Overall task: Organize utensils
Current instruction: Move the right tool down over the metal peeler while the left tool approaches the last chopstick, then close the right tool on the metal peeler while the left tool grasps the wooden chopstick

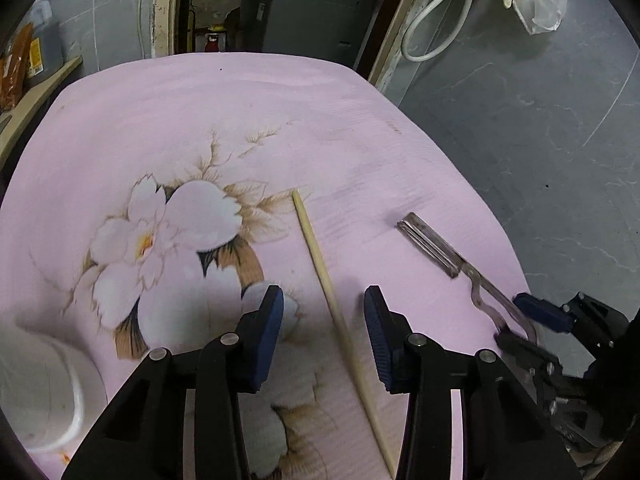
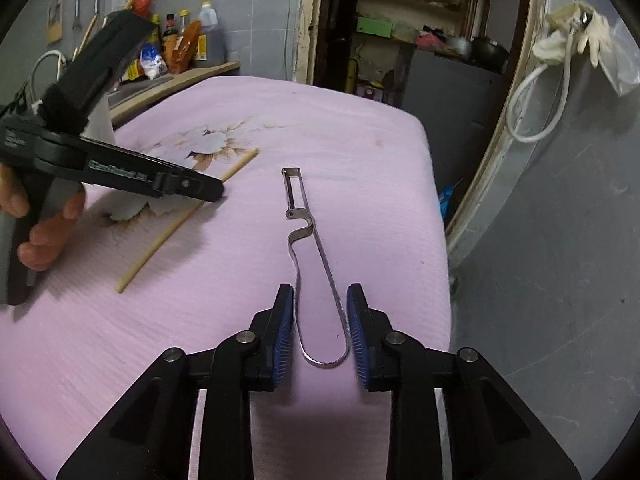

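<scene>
Pink cloth with a big flower print covers the worktop. Two things lie on it: a chopstick and a metal peeler.

From the left wrist camera, the left gripper sits low over the cloth. Its fingers stand apart, with the chopstick running between them from 11 o'clock to 5 o'clock. Neither pad touches the stick. A white bowl sits at 8 o'clock.

From the right wrist camera, the right gripper is at the peeler's looped handle. Its blue fingers press on both sides of the loop, so it is clamped on the peeler. The peeler's blade end points to 12 o'clock. The chopstick lies at 10 o'clock from the peeler, well apart from it. A hand holds the left gripper at 9 o'clock.
</scene>
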### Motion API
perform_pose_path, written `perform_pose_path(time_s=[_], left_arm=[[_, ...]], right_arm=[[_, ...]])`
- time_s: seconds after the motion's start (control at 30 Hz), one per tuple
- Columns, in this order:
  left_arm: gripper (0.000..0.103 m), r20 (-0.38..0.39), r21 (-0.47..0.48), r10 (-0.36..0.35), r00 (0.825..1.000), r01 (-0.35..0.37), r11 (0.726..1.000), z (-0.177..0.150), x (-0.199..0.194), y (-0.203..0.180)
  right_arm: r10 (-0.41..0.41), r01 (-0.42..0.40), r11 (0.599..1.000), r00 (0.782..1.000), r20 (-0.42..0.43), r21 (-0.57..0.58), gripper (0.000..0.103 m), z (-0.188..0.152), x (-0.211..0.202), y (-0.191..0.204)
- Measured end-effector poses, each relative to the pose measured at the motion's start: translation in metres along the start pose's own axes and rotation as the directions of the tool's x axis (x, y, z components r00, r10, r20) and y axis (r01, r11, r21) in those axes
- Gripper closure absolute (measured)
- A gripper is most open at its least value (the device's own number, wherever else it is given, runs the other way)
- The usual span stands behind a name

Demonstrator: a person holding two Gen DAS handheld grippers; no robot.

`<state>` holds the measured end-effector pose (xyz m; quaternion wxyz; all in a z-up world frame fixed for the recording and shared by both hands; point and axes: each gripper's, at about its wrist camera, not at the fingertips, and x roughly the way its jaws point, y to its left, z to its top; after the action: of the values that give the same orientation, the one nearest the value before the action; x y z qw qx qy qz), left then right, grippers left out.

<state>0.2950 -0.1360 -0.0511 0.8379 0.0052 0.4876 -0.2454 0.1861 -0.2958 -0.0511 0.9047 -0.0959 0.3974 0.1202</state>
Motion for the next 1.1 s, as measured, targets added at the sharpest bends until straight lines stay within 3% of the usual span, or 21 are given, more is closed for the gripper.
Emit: perform_pose_path(time_s=[0.07,0.2,0.33,0.5,0.73,0.8,0.83,0.87,1.1], left_arm=[[0.067,-0.002,0.005,-0.006,1.000,0.006,1.000,0.000,0.001,0.000],[0.079,0.008,0.051,0.027,1.000,-0.028,0.998,-0.003,0.002,-0.001],[0.080,0.002,0.059,0.017,1.000,-0.017,0.998,-0.003,0.004,-0.001],[0.082,-0.009,0.034,-0.028,1.000,0.029,0.999,-0.002,0.003,0.009],[0.082,-0.012,0.072,-0.016,1.000,0.017,0.997,0.004,0.008,0.005],[0.085,-0.006,0.086,0.001,1.000,-0.001,0.996,0.003,0.008,0.002],[0.094,-0.005,0.093,0.004,1.000,-0.004,0.996,0.002,0.009,0.000],[0.095,-0.010,0.089,-0.003,1.000,0.004,0.996,0.000,0.009,-0.003],[0.101,0.002,-0.008,-0.058,0.998,0.058,0.998,-0.007,0.000,0.007]], right_arm=[[0.018,-0.018,1.000,1.000,-0.004,0.008,0.054,0.005,0.001,-0.001],[0.021,-0.021,1.000,0.999,-0.035,-0.007,0.053,0.020,0.014,-0.003],[0.052,-0.054,0.998,0.996,-0.066,-0.025,0.053,0.034,0.030,-0.003],[0.089,-0.096,0.993,0.990,-0.109,-0.063,0.067,0.057,0.052,-0.002],[0.161,-0.164,0.986,0.973,-0.168,-0.006,0.067,0.076,0.074,-0.007],[0.163,-0.167,0.986,0.973,-0.165,-0.014,0.081,0.074,0.071,-0.003],[0.179,-0.181,0.983,0.971,-0.162,-0.001,0.086,0.073,0.069,-0.002],[0.189,-0.190,0.982,0.969,-0.156,0.011,0.092,0.071,0.066,-0.002],[0.147,-0.147,0.989,0.988,-0.052,0.013,0.092,0.052,0.042,0.004]])
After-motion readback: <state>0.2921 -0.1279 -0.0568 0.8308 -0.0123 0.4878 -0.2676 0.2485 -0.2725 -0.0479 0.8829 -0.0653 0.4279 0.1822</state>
